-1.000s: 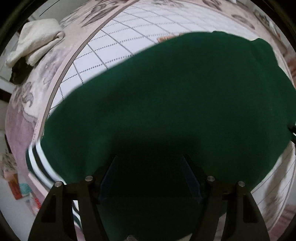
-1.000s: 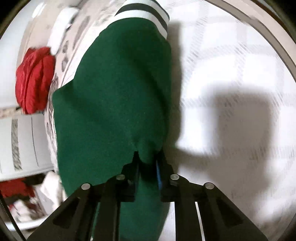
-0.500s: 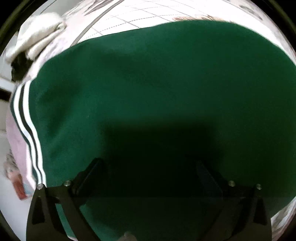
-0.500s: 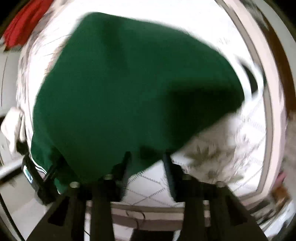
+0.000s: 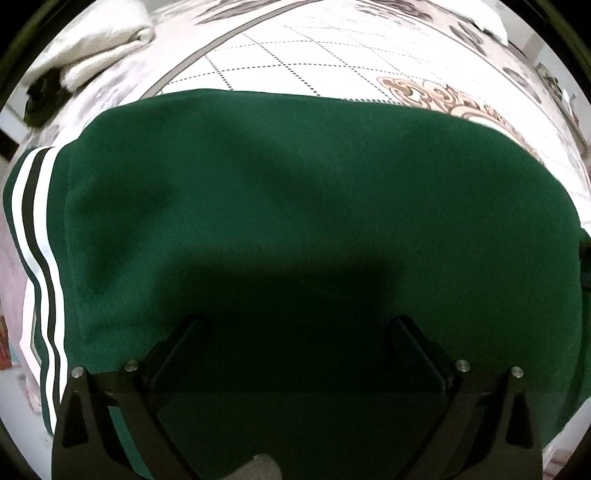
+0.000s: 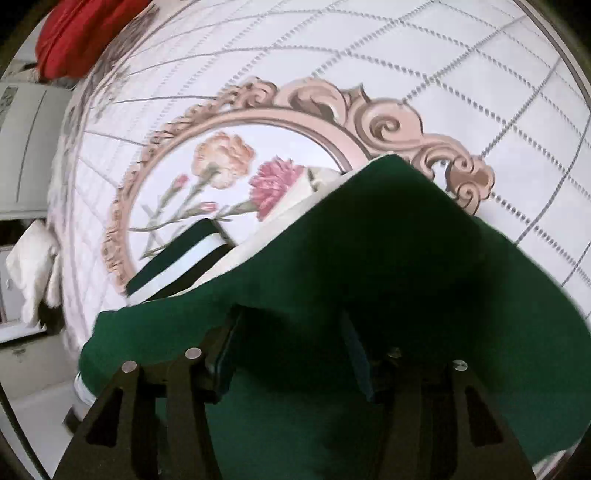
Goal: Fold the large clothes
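Observation:
A large dark green garment (image 5: pixel 295 206) with a white-and-black striped band (image 5: pixel 37 236) at its left edge lies spread flat on the quilted bed cover (image 5: pixel 280 55). My left gripper (image 5: pixel 295 332) is open, low over the green fabric, holding nothing. In the right wrist view the green garment (image 6: pixel 424 266) lies folded with a cream lining (image 6: pixel 295 218) and a striped cuff (image 6: pixel 184 254) showing at its edge. My right gripper (image 6: pixel 291 332) is open just over the fabric, fingers wide apart.
The bed cover has a grid pattern and a floral medallion (image 6: pixel 229 162). A cream folded cloth (image 5: pixel 99 40) lies at the far left. A red garment (image 6: pixel 77 33) and a white cloth (image 6: pixel 33 266) lie near the bed's edge.
My right gripper let go of the green fabric, opened wide and swung round to face the medallion. My left gripper opened wider and came closer to the garment.

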`<action>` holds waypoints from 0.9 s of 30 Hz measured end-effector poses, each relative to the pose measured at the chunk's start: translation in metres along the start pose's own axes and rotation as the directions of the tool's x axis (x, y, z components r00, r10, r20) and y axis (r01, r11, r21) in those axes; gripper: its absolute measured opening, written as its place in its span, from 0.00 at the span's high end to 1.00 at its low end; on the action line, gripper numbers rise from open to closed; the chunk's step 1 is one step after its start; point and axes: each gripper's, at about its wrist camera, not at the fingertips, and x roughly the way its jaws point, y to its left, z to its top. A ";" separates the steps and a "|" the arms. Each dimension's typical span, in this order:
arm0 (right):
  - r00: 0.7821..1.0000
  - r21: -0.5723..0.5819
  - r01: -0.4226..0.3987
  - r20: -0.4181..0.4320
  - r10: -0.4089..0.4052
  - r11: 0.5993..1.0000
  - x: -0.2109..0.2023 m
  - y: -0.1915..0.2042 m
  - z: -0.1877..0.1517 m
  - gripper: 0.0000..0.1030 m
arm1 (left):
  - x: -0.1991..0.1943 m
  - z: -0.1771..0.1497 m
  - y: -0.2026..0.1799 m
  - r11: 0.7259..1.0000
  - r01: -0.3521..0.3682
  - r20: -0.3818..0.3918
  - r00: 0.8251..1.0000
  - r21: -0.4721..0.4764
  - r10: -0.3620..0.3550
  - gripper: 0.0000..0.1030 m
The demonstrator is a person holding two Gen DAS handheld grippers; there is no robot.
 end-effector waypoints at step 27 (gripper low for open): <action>0.965 -0.084 0.240 0.124 -0.229 0.967 -0.003 -0.021 0.049 0.81 | 0.001 0.032 0.007 0.999 -0.029 0.032 0.999 0.014 0.029 0.00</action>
